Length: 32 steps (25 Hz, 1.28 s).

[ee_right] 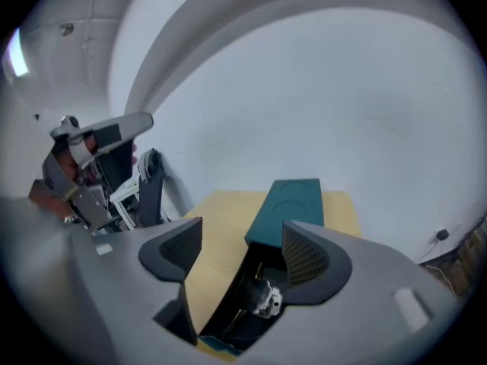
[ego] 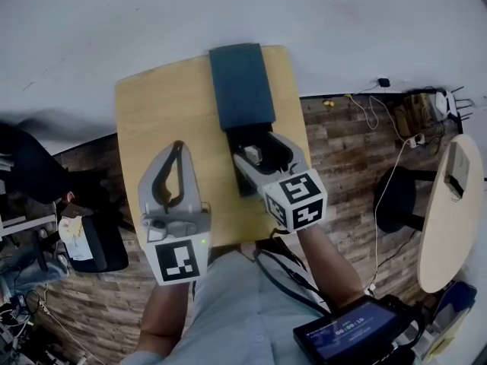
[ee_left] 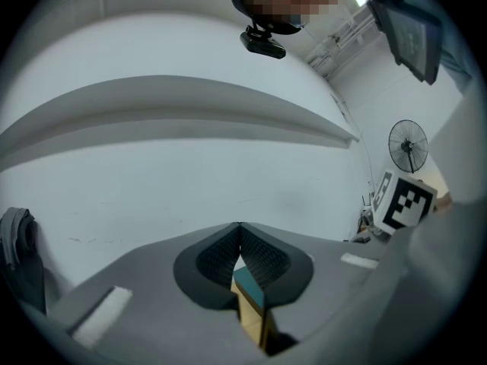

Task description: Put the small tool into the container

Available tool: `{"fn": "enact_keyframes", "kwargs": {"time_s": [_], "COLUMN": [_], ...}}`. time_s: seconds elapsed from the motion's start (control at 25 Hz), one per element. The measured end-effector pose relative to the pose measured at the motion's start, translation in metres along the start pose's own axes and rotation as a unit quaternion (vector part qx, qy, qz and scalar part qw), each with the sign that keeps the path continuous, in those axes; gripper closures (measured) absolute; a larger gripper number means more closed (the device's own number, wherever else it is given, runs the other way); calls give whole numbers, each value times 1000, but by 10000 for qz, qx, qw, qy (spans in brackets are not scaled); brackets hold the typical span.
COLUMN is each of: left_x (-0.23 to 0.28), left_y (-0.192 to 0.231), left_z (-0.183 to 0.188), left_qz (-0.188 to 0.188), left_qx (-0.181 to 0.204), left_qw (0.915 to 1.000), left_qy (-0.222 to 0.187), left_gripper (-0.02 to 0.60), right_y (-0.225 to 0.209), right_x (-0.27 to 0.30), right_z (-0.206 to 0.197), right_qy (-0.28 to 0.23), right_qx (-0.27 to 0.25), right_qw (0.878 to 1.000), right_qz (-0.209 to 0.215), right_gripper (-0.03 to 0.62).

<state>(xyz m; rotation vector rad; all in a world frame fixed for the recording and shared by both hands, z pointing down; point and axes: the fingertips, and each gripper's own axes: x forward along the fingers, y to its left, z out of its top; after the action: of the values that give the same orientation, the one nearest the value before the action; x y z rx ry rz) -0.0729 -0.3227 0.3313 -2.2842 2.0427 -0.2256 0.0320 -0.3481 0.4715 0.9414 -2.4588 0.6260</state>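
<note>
A teal container lies on the small wooden table (ego: 152, 112); its lid (ego: 242, 82) is slid toward the far edge, leaving the black interior (ego: 237, 139) exposed. The small white-and-metal tool (ee_right: 266, 299) lies inside that black tray, and it also shows in the head view (ego: 253, 155). My right gripper (ego: 262, 149) hovers just above the open tray with its jaws spread wide, and its pads (ee_right: 304, 253) do not touch the tool. My left gripper (ego: 176, 149) is held over the table's left half, its jaws closed tip to tip (ee_left: 240, 226) with nothing held.
A round light table (ego: 449, 219) and a black stool (ego: 396, 200) stand on the wood-pattern floor to the right, with cables (ego: 377, 204) trailing. A black bag (ego: 99, 242) sits at the left. A screen device (ego: 350, 333) hangs at the person's waist.
</note>
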Motion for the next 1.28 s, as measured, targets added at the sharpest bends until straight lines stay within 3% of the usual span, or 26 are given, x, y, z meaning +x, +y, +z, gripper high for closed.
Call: {"fn": "enact_keyframes", "kwargs": {"time_s": [0.08,0.28,0.44,0.68,1.28], "left_x": [-4,-17,-29,-41,-56], "left_y": [-5,-18,-22,-25,-34], "left_z": [17,64,95,124,135], "left_qz": [7,59,162,276,353], "left_qx": [-54,63,205,323,451], "left_qw": [9999,9981,9964,9932,9904], "left_qy": [-162,-605,-804,-1086,-1258], "left_gripper": [569,569,569,569,571], "right_y": [8,33,52,74,91], "right_x": [-20,-79,-123,-150,-168], "right_z": [32,100,135,153,159], "right_qy": [-432,-1531,-2284,-2679,-2945], "right_qx": [-159,-615,-1097,-1466,-1568], "right_qw": [9989,9863,9670,9519,9426], "right_qz": [39,66,-258,-259,-149], "right_gripper": [281,415,591,592,594]}}
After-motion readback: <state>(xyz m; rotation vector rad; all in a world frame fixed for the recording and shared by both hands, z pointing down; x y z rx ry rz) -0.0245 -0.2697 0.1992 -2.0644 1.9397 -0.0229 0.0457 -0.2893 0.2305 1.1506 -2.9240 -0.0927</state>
